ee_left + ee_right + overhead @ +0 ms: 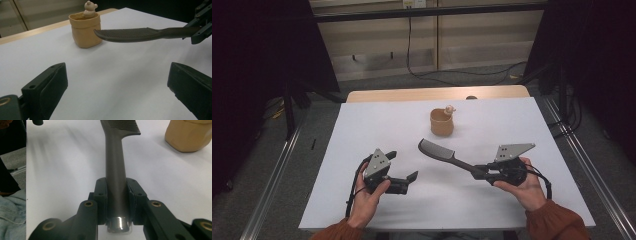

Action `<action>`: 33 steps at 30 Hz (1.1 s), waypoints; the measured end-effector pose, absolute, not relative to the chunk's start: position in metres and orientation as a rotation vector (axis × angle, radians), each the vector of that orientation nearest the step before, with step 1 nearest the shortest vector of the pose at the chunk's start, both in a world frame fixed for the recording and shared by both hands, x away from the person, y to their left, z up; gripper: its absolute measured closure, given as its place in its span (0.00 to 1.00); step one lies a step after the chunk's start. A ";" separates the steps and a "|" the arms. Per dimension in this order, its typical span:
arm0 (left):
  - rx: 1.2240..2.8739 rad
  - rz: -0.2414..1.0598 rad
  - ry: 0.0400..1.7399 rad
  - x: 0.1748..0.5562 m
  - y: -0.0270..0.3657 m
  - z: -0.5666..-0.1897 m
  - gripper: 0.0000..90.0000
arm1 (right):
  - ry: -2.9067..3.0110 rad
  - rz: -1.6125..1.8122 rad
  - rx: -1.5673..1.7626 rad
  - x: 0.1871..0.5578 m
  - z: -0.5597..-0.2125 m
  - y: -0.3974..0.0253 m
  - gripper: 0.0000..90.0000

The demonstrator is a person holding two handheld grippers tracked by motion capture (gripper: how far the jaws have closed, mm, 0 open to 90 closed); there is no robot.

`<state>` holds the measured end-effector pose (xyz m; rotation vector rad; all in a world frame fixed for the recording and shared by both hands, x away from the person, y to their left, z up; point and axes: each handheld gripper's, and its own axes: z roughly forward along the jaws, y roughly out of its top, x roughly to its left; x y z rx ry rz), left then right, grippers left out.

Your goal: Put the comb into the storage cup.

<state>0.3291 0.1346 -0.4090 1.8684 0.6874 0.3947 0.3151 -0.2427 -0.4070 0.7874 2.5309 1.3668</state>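
A dark grey comb (443, 153) hangs above the white table (362, 130), held by its handle in my right gripper (478, 171), which is shut on it. In the right gripper view the comb's handle (115, 172) runs up between the jaws of my right gripper (116, 197), teeth at the top. A tan pouch-shaped cup (442, 122) with a small bear figure (449, 109) on its rim stands behind the comb. My left gripper (402, 166) is open at the front left, holding nothing. The left gripper view has the comb (132, 34) in front of the cup (85, 30).
The table's wooden far edge (437, 93) borders a grey floor with cables. Metal rails (277, 165) run along both sides of the table. Blue fabric (11, 217) shows at the lower left of the right gripper view.
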 end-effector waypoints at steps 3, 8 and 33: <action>1.846 0.362 0.700 0.329 0.134 -0.408 0.03 | 2.501 1.381 0.780 0.314 -0.406 -0.242 0.80; 1.833 0.364 0.707 0.328 0.134 -0.408 0.03 | 2.457 1.424 0.749 0.311 -0.406 -0.240 0.80; 1.756 0.346 0.664 0.320 0.112 -0.394 0.04 | 2.246 1.602 0.766 0.305 -0.407 -0.239 0.80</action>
